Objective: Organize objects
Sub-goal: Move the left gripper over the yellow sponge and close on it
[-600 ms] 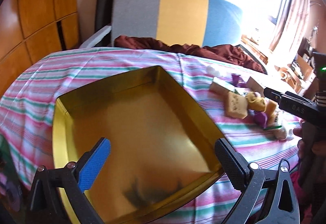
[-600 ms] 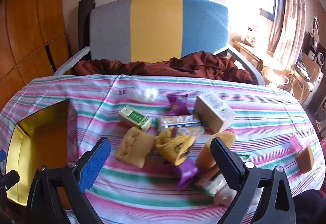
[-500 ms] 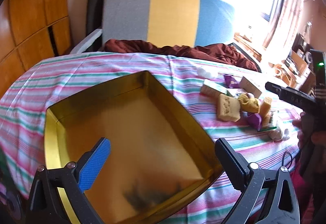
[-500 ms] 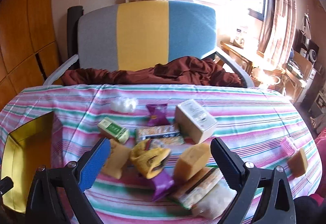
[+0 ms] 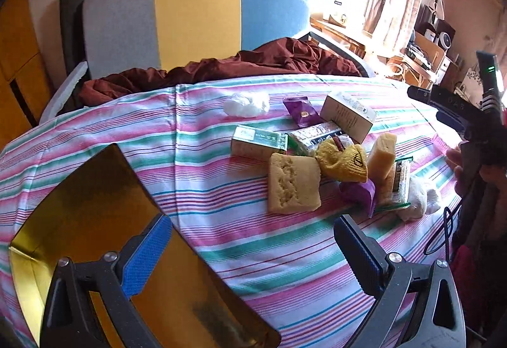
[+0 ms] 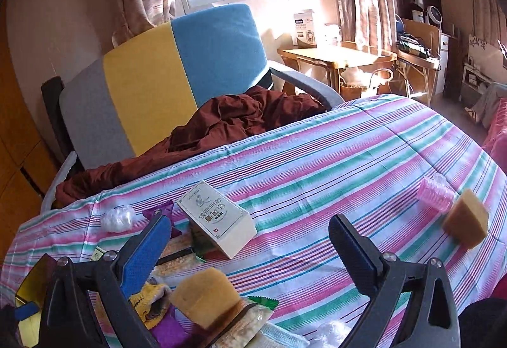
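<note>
A gold tin tray lies at the left of the striped table, empty. A pile of objects lies at mid-table: a tan sponge block, a yellow knit piece, a green box, a cream carton, purple packets and another sponge. My left gripper is open and empty over the tray's right rim. My right gripper is open and empty above the pile's right side; its body shows in the left wrist view.
A pink roller and a tan sponge wedge lie near the table's right edge. White wads lie at the back of the pile. A grey, yellow and blue chair with brown cloth stands behind the table.
My left gripper has swung right, from over the tray toward the pile. My right gripper has swung right and tilted, so the pile now sits at its lower left.
</note>
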